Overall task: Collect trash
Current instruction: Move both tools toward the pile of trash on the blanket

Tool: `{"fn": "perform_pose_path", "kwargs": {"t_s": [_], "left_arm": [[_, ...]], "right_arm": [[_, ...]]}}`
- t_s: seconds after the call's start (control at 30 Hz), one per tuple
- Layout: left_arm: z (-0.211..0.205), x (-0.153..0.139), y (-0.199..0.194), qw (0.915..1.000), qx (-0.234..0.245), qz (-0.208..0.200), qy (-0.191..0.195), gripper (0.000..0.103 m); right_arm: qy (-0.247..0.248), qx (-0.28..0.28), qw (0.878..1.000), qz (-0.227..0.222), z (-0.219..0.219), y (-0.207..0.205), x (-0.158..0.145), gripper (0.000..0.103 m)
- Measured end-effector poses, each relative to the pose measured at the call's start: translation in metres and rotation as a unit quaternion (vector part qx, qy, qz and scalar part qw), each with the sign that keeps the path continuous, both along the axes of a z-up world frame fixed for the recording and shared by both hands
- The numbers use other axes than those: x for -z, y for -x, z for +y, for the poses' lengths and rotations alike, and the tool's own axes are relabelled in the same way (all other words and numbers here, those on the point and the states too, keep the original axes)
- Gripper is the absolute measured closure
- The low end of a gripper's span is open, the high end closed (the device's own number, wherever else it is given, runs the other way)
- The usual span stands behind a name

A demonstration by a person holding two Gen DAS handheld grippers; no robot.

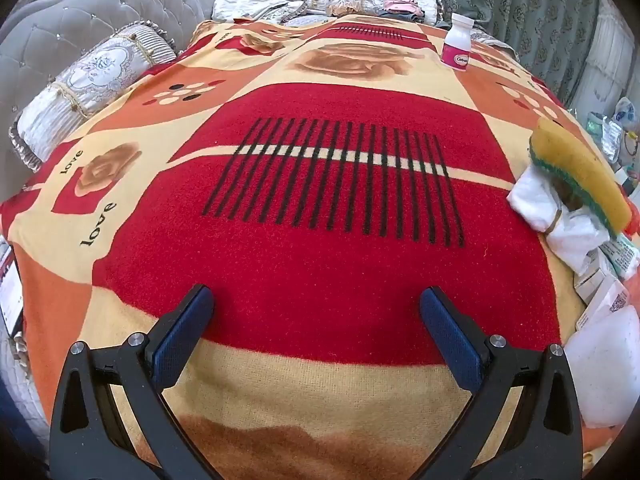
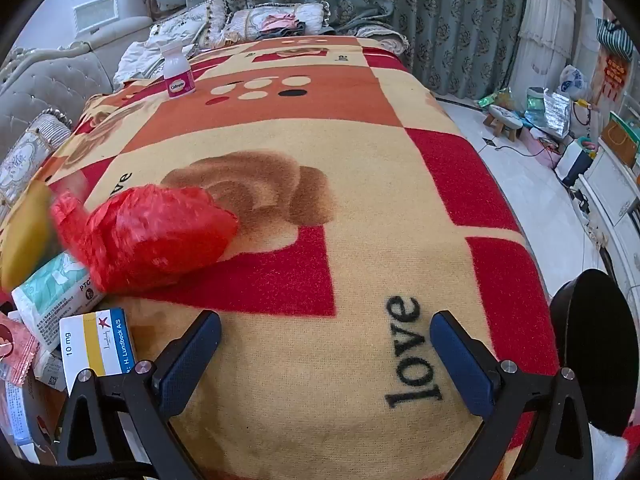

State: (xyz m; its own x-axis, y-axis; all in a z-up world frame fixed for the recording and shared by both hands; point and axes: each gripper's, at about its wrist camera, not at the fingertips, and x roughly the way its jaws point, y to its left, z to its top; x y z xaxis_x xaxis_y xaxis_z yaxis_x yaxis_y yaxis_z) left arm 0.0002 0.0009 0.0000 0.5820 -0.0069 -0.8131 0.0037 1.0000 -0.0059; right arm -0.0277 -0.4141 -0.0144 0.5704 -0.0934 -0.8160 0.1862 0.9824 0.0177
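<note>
Left gripper (image 1: 316, 316) jaws wide, empty — right gripper (image 2: 325, 340) likewise, above blanket (image 2: 320, 160)

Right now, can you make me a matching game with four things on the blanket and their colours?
Things:
1. crumpled plastic bag
2. sponge
3. pill bottle
4. medicine box

Colours:
A. white with a pink label
B. white with yellow and blue stripes
C. red
D. yellow with a green edge

Pairs: 1-C, 2-D, 3-A, 4-B
</note>
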Motion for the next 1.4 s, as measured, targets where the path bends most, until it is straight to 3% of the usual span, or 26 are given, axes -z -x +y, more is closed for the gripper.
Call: {"fn": "perform_pose_path", "kwargs": {"t_s": [0.17, 0.27, 0.4, 0.7, 0.83, 1.13, 1.4], "left_arm": [[-0.001, -0.001, 0.001, 0.9999, -0.004, 0.010, -0.005, 0.000], [-0.001, -0.008, 0.008, 0.9997, 0.002, 0.022, 0.013, 0.001], [-0.010, -0.022, 0.022, 0.9988, 0.007, 0.011, 0.047, 0.001], [-0.062, -0.053, 0.052, 0.9968, 0.051, -0.026, 0.055, 0.001], [-0.077, -0.068, 0.062, 0.9947, 0.062, -0.046, 0.068, 0.001], [-0.113, -0.092, 0.077, 0.9898, 0.092, -0.073, 0.080, 0.001], [-0.122, -0.111, 0.086, 0.9865, 0.103, -0.087, 0.093, 0.001]], "right_arm": [[0.001, 0.000, 1.000, 0.000, 0.000, 0.000, 0.000, 0.000], [0.001, 0.000, 1.000, 0.000, 0.000, 0.000, 0.000, 0.000], [0.001, 0.000, 1.000, 0.000, 0.000, 0.000, 0.000, 0.000], [-0.019, -0.033, 0.999, 0.039, -0.006, 0.010, -0.005, 0.001], [-0.024, -0.013, 1.000, 0.004, -0.005, 0.037, -0.019, 0.001], [-0.032, -0.033, 0.994, -0.097, 0.021, 0.080, -0.081, 0.001], [0.006, -0.050, 0.987, -0.150, 0.049, 0.096, -0.118, 0.001]]}}
